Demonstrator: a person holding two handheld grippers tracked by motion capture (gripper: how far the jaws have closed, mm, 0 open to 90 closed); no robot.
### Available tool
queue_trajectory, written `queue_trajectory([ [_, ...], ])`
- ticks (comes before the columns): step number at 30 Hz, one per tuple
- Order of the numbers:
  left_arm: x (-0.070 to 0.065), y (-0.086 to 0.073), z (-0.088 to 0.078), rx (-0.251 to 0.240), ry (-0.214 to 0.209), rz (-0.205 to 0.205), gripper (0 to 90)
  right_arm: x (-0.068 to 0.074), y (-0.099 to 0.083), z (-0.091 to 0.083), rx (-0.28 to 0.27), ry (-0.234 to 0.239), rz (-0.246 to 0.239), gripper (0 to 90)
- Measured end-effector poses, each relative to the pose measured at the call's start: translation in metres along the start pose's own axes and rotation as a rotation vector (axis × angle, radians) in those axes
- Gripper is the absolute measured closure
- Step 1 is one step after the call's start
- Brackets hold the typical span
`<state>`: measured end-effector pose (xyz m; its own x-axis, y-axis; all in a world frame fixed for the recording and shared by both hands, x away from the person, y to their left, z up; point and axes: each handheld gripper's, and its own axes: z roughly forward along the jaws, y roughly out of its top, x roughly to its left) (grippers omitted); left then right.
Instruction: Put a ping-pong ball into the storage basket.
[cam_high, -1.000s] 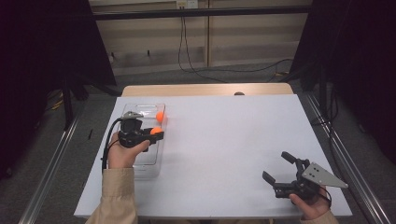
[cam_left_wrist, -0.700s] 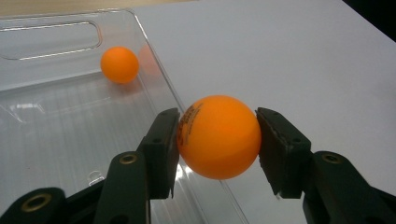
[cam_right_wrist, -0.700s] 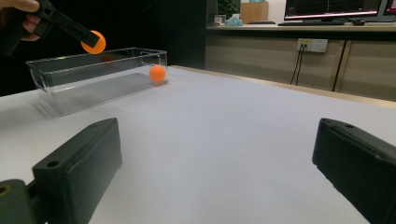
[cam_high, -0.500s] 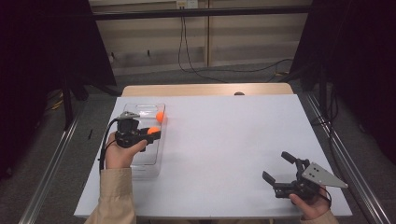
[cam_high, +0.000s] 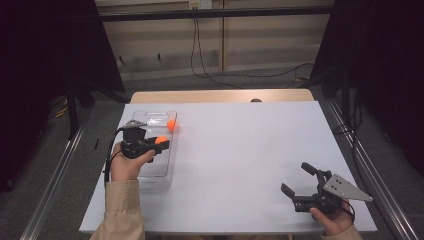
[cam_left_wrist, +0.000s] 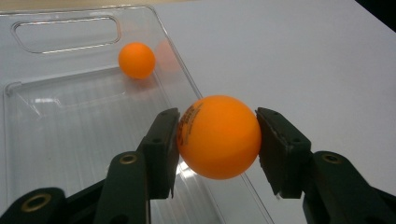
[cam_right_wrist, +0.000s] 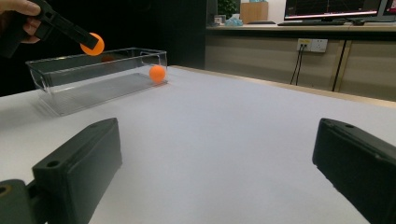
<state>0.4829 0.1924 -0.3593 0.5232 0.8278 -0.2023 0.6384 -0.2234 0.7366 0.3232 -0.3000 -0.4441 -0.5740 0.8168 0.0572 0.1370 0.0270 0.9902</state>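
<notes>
**Two orange balls, one clear bin, two grippers**

Two balls total. One ball (cam_left_wrist: 218, 136) is clamped between the jaws of the left gripper (cam_high: 159, 143), pads pressing on both sides of it. It hangs above the right-hand wall of the clear plastic bin (cam_high: 150, 172), over the bin's rim rather than down inside; the right gripper view also shows it held up above the bin's top edge. Second ball (cam_high: 171, 125) lies on the bin floor at the far right corner, close to the wall, well apart from the held one.

One bin, see-through, long and narrow, on the left side of the white table (cam_high: 240, 150), long axis running near to far. Cut-out handle slot at its far end, seen in the left gripper view.

Left hand (cam_high: 127, 162) holds its gripper over the bin; black cable loops off to the left of the wrist.

Right gripper (cam_high: 296, 182) is at the near right of the table, well apart from the bin and both balls. Jaws wide apart, nothing between them, just bare table top. Grey three-cornered plate on top.
</notes>
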Motion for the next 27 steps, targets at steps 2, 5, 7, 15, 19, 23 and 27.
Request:
queue_trajectory([
  [2, 0.002, 0.000, -0.001, 0.003, 0.004, 0.005, 51.1, 0.000, 0.000, 0.000, 0.000, 0.000, 0.000, 1.1],
  [5, 0.003, -0.001, -0.002, 0.000, 0.008, 0.002, 51.1, 0.000, 0.000, 0.000, 0.000, 0.000, 0.000, 1.1],
  [7, 0.003, -0.001, -0.002, -0.001, 0.010, 0.000, 51.1, 0.000, 0.000, 0.000, 0.000, 0.000, 0.000, 1.1],
  [15, 0.005, -0.002, -0.002, -0.005, 0.016, -0.001, 51.1, 0.000, 0.000, 0.000, 0.000, 0.000, 0.001, 1.1],
  [19, 0.007, -0.002, -0.001, -0.010, 0.023, -0.011, 51.1, 0.000, 0.000, 0.000, 0.000, 0.001, 0.000, 1.1],
  [23, 0.010, -0.004, -0.003, -0.001, 0.026, -0.008, 51.1, 0.000, 0.000, 0.000, 0.000, 0.000, 0.000, 1.1],
  [27, 0.012, -0.005, -0.001, -0.015, 0.039, -0.026, 51.1, 0.000, 0.000, 0.000, 0.000, 0.000, 0.001, 1.1],
])
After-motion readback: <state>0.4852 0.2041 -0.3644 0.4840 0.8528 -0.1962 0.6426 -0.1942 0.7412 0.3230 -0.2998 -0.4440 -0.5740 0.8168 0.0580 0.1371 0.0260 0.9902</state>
